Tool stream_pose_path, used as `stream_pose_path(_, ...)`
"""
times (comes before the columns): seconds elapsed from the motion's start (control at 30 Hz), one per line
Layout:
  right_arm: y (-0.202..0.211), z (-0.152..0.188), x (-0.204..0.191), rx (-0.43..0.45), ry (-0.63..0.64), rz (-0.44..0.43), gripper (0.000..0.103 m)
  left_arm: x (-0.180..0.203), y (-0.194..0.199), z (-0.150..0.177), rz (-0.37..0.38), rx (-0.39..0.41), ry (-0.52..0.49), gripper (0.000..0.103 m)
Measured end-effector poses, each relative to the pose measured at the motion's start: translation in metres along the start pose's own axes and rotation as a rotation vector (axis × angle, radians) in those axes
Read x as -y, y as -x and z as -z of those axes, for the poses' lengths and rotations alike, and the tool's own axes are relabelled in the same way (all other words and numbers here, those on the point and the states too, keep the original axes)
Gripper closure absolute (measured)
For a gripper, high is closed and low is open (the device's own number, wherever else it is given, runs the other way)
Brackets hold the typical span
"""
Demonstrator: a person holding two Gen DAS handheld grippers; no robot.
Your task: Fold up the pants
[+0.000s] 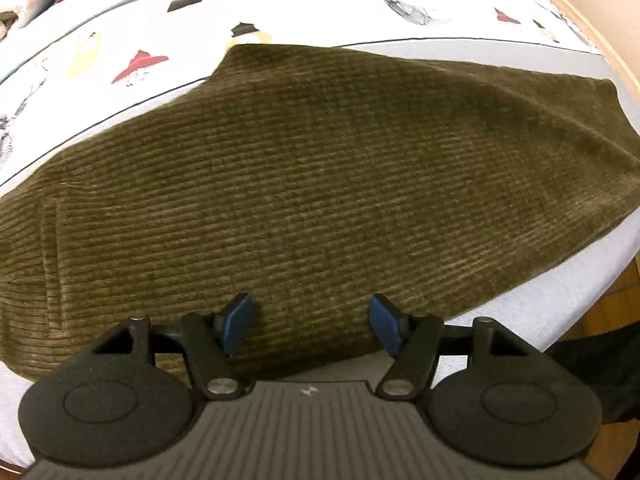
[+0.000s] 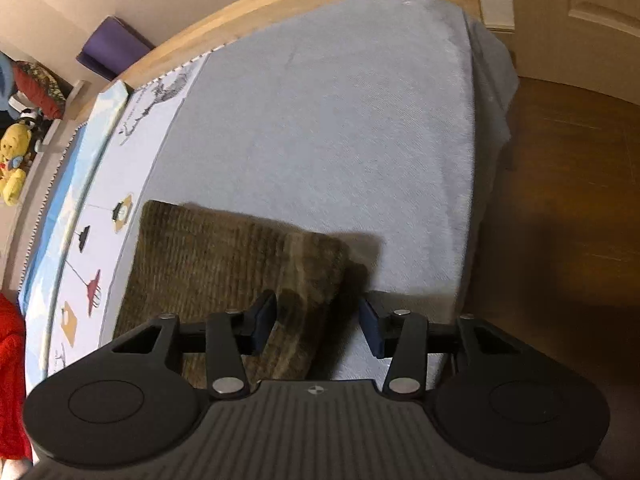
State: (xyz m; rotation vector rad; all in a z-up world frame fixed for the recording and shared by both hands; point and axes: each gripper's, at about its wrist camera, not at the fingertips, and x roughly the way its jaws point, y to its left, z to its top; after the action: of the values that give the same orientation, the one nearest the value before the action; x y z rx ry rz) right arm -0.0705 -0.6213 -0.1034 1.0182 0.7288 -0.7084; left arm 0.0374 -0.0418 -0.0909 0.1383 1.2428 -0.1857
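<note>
- Left tool [image 1: 312, 326] is hovering with its jaws spread wide and nothing between them, its blue pads [image 1: 239, 320] standing apart over the near edge of the pants [image 1: 304, 184].
- Seen from the left wrist, the olive-brown corduroy pants are lying flat on the bed [image 1: 540, 304], spreading away from the tool toward the far side, with one corner reaching onto the patterned sheet [image 1: 280, 4] printed with a deer and small lanterns.
- Right tool [image 2: 318, 330] is also standing wide open and gripping nothing.
- From the right wrist, the pants [image 2: 224, 256] are appearing as a folded, layered stack; the stack's near right edge is sitting between the spread jaws, closer to the left pad [image 2: 264, 322], while the right pad is hanging over the bare grey bed cover [image 2: 340, 120].
- Whether either tool is touching the cloth cannot be told.
- Bed cover is running on to the far corner, where it is draping over the edge beside the wooden floor [image 2: 568, 200] and the wooden bed frame [image 2: 280, 4].
- Yellow plush toy [image 2: 12, 160] is sitting past the left edge of the bed.
</note>
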Motion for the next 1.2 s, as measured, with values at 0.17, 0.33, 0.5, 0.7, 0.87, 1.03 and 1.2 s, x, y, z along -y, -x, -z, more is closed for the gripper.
stream_pose_path(0.17,0.006,0.002,-0.01,0.047,0.047,-0.016,0.08,-0.01,0.008,-0.009,-0.01,0.033,0.02,0.032)
stream_pose_path(0.33,0.061,0.03,-0.074,0.265,0.293,-0.042,0.083,-0.036,0.037,-0.024,-0.016,0.115,0.12,0.032)
stream_pose_path(0.5,0.131,0.147,-0.183,0.548,0.875,-0.066,0.083,-0.076,0.06,-0.029,-0.06,0.177,0.246,0.032)
stream_pose_path(0.7,0.163,0.364,-0.23,0.587,1.485,-0.365,0.082,-0.112,0.072,-0.021,-0.061,0.187,0.335,0.032)
stream_pose_path(0.87,0.115,0.487,-0.207,0.106,1.835,-0.467,0.076,-0.129,0.075,-0.011,-0.041,0.183,0.358,0.032)
stream_pose_path(1.03,0.13,0.488,-0.199,0.07,1.828,-0.578,0.061,-0.135,0.077,-0.001,-0.028,0.182,0.352,0.032)
stream_pose_path(1.2,0.126,0.453,-0.217,0.072,1.651,-0.592,0.042,-0.143,0.08,0.0,-0.038,0.191,0.378,0.032)
